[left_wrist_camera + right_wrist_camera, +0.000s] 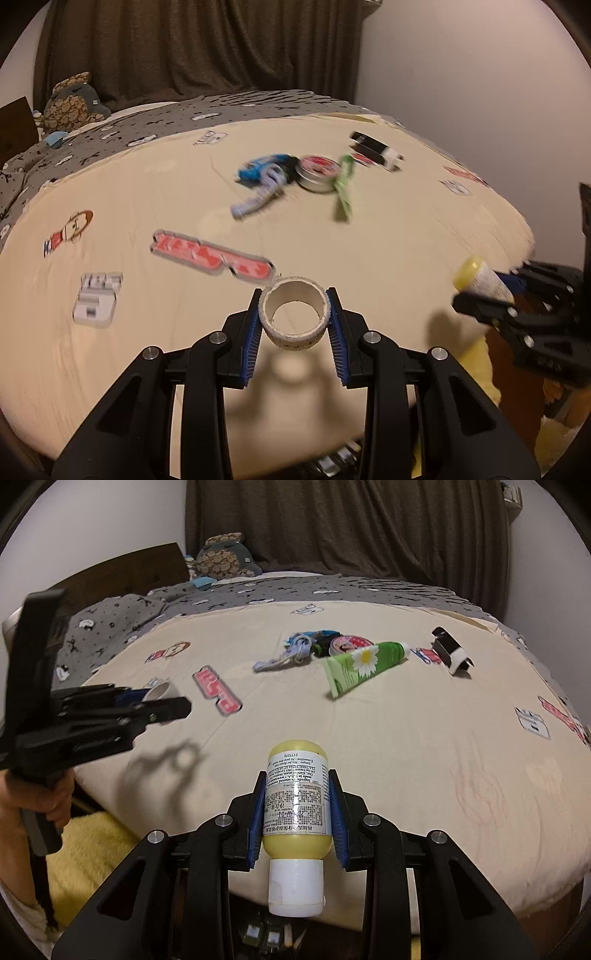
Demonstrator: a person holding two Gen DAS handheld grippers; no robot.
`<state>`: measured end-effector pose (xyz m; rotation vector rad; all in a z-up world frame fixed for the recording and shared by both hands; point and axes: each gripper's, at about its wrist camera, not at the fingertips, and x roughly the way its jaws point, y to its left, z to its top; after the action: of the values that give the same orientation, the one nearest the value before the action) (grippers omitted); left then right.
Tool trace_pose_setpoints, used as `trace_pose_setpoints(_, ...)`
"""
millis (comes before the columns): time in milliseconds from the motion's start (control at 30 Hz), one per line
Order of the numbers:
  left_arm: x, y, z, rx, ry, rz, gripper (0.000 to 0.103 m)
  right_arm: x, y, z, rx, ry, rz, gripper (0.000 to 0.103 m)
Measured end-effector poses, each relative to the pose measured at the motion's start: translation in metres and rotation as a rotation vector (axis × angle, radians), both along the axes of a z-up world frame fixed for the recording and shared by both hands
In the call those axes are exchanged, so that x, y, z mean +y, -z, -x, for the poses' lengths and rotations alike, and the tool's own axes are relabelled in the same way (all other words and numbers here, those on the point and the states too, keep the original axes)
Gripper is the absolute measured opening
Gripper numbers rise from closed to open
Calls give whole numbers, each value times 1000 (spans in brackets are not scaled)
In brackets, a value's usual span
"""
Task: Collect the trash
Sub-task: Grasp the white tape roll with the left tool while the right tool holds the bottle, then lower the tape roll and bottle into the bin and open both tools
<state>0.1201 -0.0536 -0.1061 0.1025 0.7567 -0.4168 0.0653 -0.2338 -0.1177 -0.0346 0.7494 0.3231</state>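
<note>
My left gripper (294,317) is shut on an empty tape roll core (294,318), held above the cream bed cover (147,332). It also shows at the left of the right wrist view (162,701). My right gripper (296,808) is shut on a yellow bottle (296,797) with a white cap pointing back at me; the bottle also shows in the left wrist view (480,278). Further back on the bed lie a green tube (364,662), a round red tin (347,644), a blue tangle of cord (291,653) and a black-and-white box (450,648).
Grey patterned bedding (221,598) and a plush toy (223,559) lie at the head of the bed. A dark curtain (332,524) hangs behind. A yellow rug (88,853) lies on the floor beside the bed. Printed patches dot the cover.
</note>
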Motion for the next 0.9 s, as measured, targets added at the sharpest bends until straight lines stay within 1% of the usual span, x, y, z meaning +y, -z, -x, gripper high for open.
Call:
trace_pose_setpoints(167, -3, 15, 44, 31, 28, 14, 31, -2, 12, 32, 34, -5, 13, 32)
trace_pose_setpoints(233, -3, 22, 56, 46, 35, 18, 31, -3, 18, 41, 48, -7, 17, 32)
trace_pose_setpoints(367, -6, 51, 81, 115, 58, 11, 31, -4, 37, 58, 102, -13, 21, 32)
trace_pose_setpoints(433, -7, 65, 87, 149, 64, 2, 31, -2, 48, 63, 133, -19, 22, 32)
trace_pose_setpoints(633, -11, 121, 106, 294, 92, -37, 31, 8, 86, 71, 234, -37, 22, 32)
trace_pose_setpoints(733, -12, 143, 110, 352, 96, -54, 31, 13, 109, 70, 293, -34, 22, 32)
trace_pose_setpoints(900, -13, 170, 110, 426, 103, -74, 32, 19, 145, 67, 400, -20, 21, 32)
